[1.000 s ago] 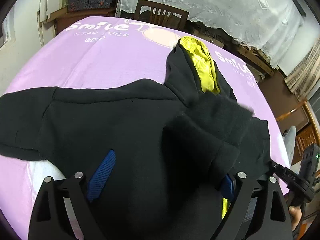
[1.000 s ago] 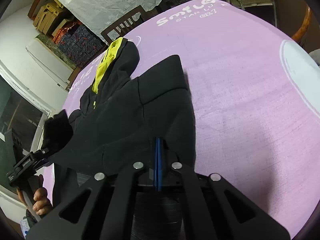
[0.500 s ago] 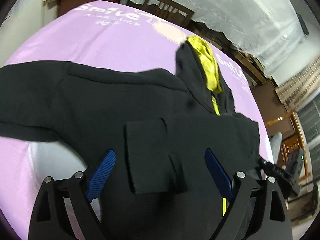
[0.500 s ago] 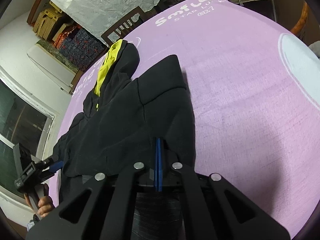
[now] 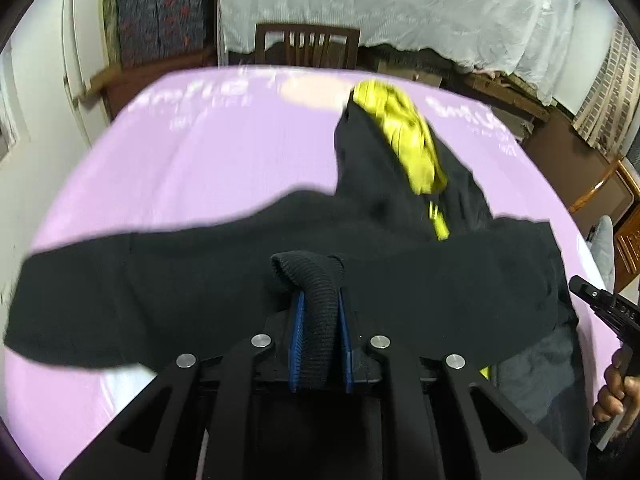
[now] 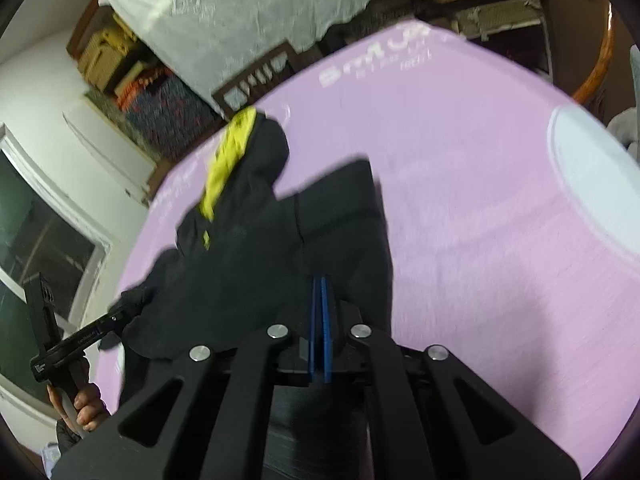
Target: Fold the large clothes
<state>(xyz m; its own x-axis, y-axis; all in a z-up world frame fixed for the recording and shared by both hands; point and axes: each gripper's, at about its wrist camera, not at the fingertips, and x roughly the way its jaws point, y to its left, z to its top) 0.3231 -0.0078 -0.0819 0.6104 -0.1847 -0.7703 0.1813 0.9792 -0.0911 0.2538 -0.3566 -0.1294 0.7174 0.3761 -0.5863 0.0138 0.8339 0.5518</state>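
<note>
Two grippers hold one black hoodie (image 5: 224, 280) spread across a lilac tablecloth (image 5: 208, 160). The left gripper (image 5: 320, 320) has its blue pads (image 5: 297, 332) clamped on a ribbed black cuff (image 5: 316, 280) — the fabric bulges up between them. In the right wrist view the right gripper (image 6: 321, 308) has its blue pads pressed together at the hoodie's near edge; the cloth pinched there is hard to make out. The hood (image 5: 372, 160) lies toward the far side, its yellow-green lining (image 5: 408, 136) showing. White print on the tablecloth is blurred — the lettering (image 6: 372, 64) in the right wrist view seems to begin "Sm", the rest unreadable. A wooden chair (image 5: 308, 44) stands beyond the table.
</note>
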